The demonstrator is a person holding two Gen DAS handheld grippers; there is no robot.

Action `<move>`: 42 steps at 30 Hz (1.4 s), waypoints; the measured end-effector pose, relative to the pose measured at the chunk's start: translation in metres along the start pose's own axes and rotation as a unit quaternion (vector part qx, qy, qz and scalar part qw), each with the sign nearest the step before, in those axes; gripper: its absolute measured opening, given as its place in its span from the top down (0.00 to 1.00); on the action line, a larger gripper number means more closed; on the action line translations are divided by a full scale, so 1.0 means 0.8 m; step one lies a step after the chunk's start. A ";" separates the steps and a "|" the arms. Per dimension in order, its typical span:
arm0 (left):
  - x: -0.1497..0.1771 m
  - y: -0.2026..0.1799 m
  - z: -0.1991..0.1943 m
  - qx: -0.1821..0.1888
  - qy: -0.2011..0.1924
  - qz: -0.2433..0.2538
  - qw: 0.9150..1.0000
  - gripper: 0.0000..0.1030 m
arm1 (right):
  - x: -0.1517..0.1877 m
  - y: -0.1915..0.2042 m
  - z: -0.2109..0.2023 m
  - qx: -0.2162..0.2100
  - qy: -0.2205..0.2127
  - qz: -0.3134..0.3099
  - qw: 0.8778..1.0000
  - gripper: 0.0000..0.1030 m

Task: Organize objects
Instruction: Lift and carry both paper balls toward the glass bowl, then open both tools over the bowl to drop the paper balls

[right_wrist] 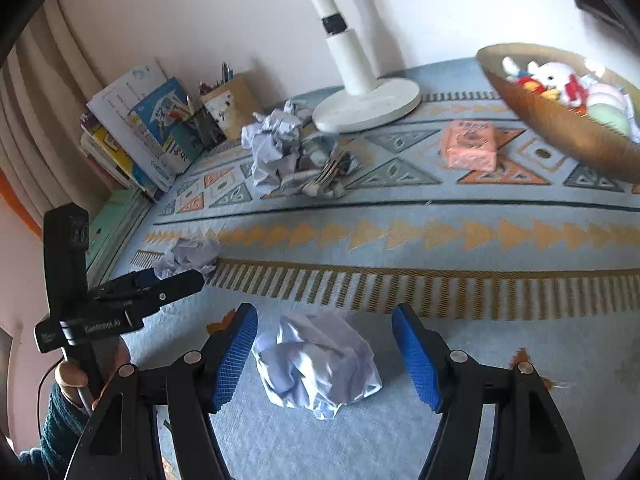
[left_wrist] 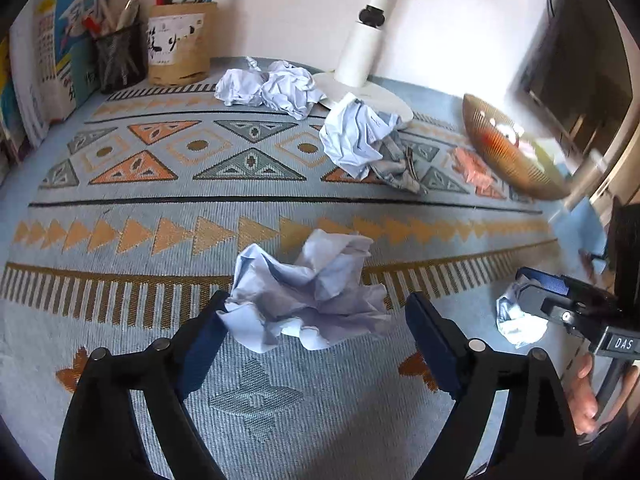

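Step in hand: collecting crumpled paper. Left gripper (left_wrist: 316,340) jaws wide, paper ball (left_wrist: 308,292) between them, brushing 1 pad. Right gripper (right_wrist: 324,354) jaws wide around second paper ball (right_wrist: 316,364), untouched. Next: close both squarely, then lift.

Both grippers were matte black, each with two angled arms hinged on round silver screws. The left gripper (left_wrist: 316,332) wore dark navy pads; the right gripper (right_wrist: 325,352) had bright blue pads with a fine mesh texture. Seen from the side, each body carried a small white-lettered label. The left hand (right_wrist: 80,384) came out of a dark teal knitted sleeve (right_wrist: 52,432), beside a thin black cable.
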State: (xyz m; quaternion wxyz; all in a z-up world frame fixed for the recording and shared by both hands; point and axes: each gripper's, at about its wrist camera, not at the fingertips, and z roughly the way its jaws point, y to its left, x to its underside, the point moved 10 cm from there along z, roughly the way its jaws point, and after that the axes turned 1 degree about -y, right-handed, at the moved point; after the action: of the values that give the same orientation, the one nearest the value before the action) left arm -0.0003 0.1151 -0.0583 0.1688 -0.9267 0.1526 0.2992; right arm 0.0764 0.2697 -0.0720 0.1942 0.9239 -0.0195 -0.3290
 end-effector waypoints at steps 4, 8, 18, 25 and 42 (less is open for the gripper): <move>0.001 0.000 0.000 -0.011 0.001 0.009 1.000 0.16 | 0.012 0.006 0.006 0.021 0.017 -0.022 0.999 0.34; 0.000 0.005 0.000 -0.017 0.000 0.000 1.000 0.16 | 0.023 0.007 -0.008 0.021 0.011 -0.024 0.999 0.33; 0.001 -0.013 0.007 -0.062 0.001 0.062 0.996 0.40 | 0.020 -0.003 0.000 0.054 0.016 -0.014 0.998 0.37; -0.002 -0.022 0.000 -0.094 -0.017 0.094 0.991 0.50 | 0.011 0.014 -0.022 0.068 -0.040 -0.059 0.995 0.51; -0.184 -0.315 0.040 0.105 -0.071 0.140 0.982 0.50 | -0.136 -0.210 -0.228 0.190 -0.209 0.085 0.956 0.51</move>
State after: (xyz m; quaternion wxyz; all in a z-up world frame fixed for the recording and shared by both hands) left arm -0.0334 0.3810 0.0620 0.2320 -0.8498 0.2985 0.3674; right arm 0.0879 0.5057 0.0604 0.0341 0.8492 -0.1999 -0.4876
